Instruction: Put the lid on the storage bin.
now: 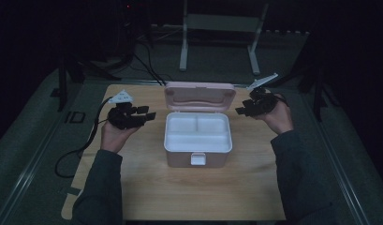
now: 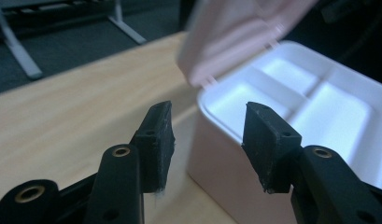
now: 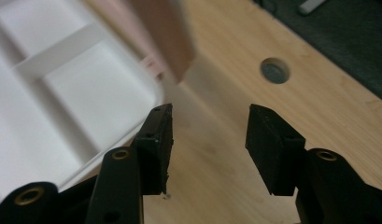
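High view: pale wooden table [image 1: 147, 187], dark room, grey floor [image 1: 34, 117].

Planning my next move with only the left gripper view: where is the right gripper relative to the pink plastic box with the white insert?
Observer: The right gripper hovers beside the pink rectangular plastic box's far right corner, by the raised lid, jaws open and empty.
Operator: Anything in the white tray?
Observer: No; all three compartments of the white insert tray are bare.
Operator: Is the front latch free?
Observer: Yes, the small white front latch hangs untouched.
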### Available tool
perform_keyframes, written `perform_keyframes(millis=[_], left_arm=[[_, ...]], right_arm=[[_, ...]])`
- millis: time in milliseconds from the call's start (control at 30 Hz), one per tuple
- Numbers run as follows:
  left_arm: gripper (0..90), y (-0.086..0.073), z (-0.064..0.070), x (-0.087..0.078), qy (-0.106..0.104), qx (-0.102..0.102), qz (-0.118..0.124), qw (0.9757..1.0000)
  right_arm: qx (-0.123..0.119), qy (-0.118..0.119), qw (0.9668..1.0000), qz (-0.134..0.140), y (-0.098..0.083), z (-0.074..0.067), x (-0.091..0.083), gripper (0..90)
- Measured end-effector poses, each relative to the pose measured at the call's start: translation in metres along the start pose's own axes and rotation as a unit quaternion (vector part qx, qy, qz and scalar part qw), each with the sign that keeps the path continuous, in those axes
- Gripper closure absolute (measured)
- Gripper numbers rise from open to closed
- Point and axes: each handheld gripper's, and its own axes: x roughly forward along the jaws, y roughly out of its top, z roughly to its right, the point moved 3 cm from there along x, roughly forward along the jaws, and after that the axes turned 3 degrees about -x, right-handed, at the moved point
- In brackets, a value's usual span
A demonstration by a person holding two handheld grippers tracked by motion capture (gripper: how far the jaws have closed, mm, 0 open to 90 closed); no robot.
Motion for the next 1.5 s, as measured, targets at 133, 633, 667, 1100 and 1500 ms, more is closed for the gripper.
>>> perform_keyframes(millis=[133,633,667,1100,1500], left_arm=[[57.4,0.015,-0.014,0.009,0.014,-0.021,0.022,0.9994],[60.6,0.047,-0.019,0.047,0.009,-0.046,0.013,0.9988],[60.5,0.047,-0.018,0.049,0.007,-0.046,0.013,0.9989],[60.9,0.036,-0.009,0.049,-0.002,-0.046,0.012,0.9989],[59.9,0.015,0.003,0.043,-0.009,-0.039,0.010,0.9991]], right_arm=[[0.031,-0.021,0.9991,0.021,0.000,0.010,0.007,57.4],[0.098,0.006,0.9881,0.118,0.019,0.014,0.021,53.1],[0.101,0.005,0.9879,0.118,0.020,0.013,0.022,53.9],[0.087,0.012,0.9887,0.122,0.010,0.002,0.012,57.3],[0.061,0.025,0.9913,0.114,-0.004,-0.015,0.004,56.7]])
